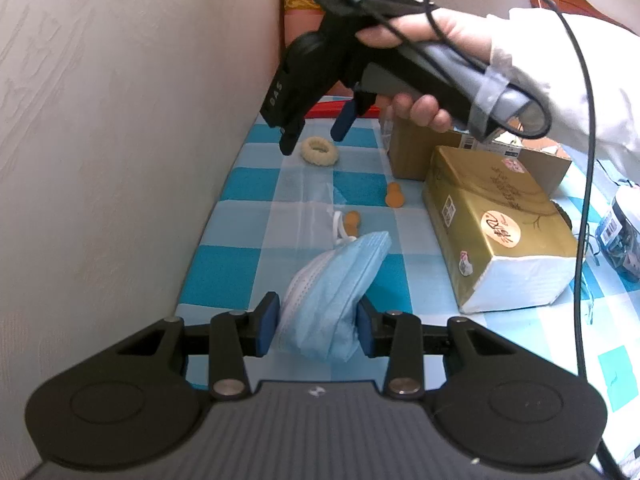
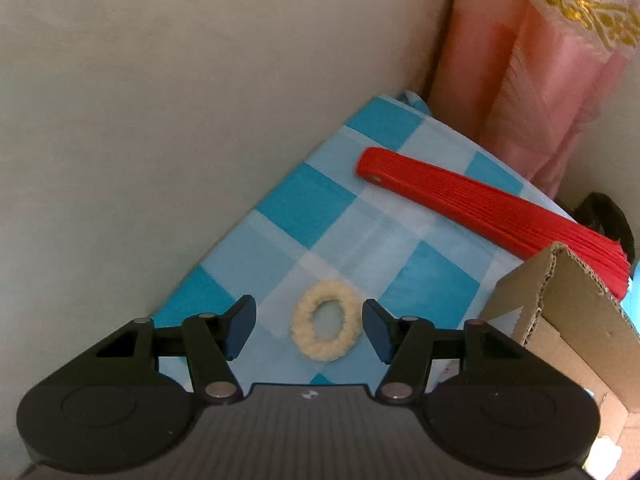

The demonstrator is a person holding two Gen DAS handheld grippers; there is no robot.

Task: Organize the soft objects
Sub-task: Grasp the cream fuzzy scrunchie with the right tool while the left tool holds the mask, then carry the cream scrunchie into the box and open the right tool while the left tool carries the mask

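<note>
The left gripper (image 1: 318, 326) holds a folded blue mask (image 1: 336, 284), its pads pressed on the mask's two sides, and the mask's far end rises over the checked cloth (image 1: 244, 184) on the desk. Just past the mask lies a clear bag (image 1: 308, 200) with a white loop showing at its edge, and ahead and slightly right of the gripper sit two orange pieces (image 1: 352, 219), (image 1: 394, 197); I cannot tell what they are. Further ahead, near the wall (image 1: 120, 120), lies a cream ring (image 1: 319, 151). To the right of the gripper stands a gold pack (image 1: 492, 216) with its white end towards the camera, touching a cardboard box (image 1: 408, 152) behind it. At the far right edge there is a dark jar (image 1: 624, 236).

The right gripper (image 1: 311, 138) hangs above the cream ring, gripped by a hand (image 1: 420, 72) in a white sleeve (image 1: 568, 80), with a black cable (image 1: 584, 160) looping down past it. In its own view, the right gripper (image 2: 308, 328) has its jaws partly open, one on each side of the ring (image 2: 326, 320); the right pad looks close to the ring's edge, the left one apart from it, and the ring lies flat on the cloth (image 2: 320, 216). Ahead and to the right lies a red closed fan (image 2: 480, 208), and a box corner (image 2: 560, 312) stands just right of the gripper. A pink curtain (image 2: 540, 80) hangs beyond.
</note>
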